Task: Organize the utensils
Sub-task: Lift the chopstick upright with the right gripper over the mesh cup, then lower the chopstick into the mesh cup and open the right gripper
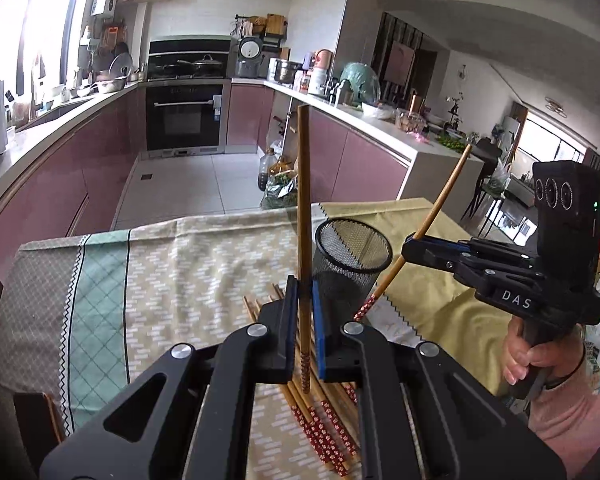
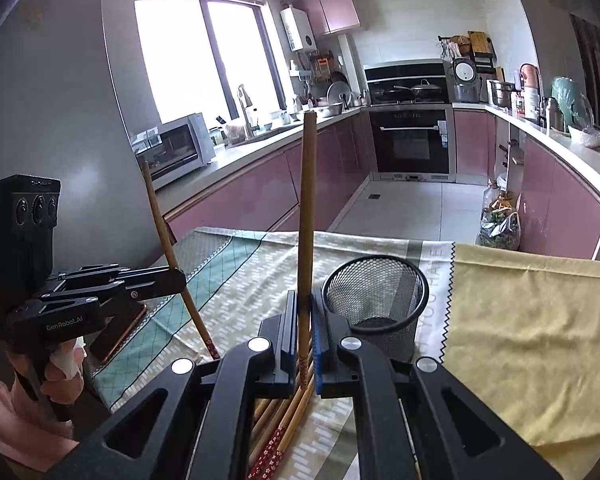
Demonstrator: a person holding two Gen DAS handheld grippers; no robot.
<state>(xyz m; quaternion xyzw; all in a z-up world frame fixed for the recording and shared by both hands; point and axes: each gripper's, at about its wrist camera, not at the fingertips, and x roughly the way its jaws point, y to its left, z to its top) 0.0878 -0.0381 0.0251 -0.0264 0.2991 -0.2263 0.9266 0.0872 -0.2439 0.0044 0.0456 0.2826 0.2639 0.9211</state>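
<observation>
1. L gripper (image 1: 304, 320): jaws pressed together on one chopstick (image 1: 303, 216), pinched near its red-patterned end; plain end stands almost straight up past the fingertips, patterned tip pokes out below the pads.
2. Same L gripper seen from R wrist cam (image 2: 180, 280): at left edge of view, chopstick (image 2: 168, 248) tilted, running up-left to down-right through the closed jaws, red end lowest.
3. R gripper (image 2: 304, 332): jaws also clamped tight, pinching a second chopstick (image 2: 307, 220) low on its shaft; upright, plain end high above the pads.
4. R gripper from L cam (image 1: 414, 242): off to the right, above the cloth; its chopstick (image 1: 420, 236) slants, plain tip up-right, red end down-left beside the mesh cup (image 1: 354, 256).
5. Mesh cup: black, round, upright on the tabletop, just right of L gripper's fingertips in L view; in R view (image 2: 376, 300) just right of R gripper's fingertips. Nothing seen inside it.
6. Chopstick pile (image 1: 324, 432): rest lie flat on the tabletop under/behind L gripper, red ends toward cam; same pile in R view (image 2: 284, 428) directly below R gripper.
7. Both held chopsticks clear of the pile and cup, not touching the cup rim.
8. Tabletop covered w/ patterned cloth (image 1: 180, 280) (beige/green) & yellow cloth (image 2: 520, 340) to the right.
9. Hand (image 1: 540, 356) w/ pink sleeve grips R gripper's handle.
</observation>
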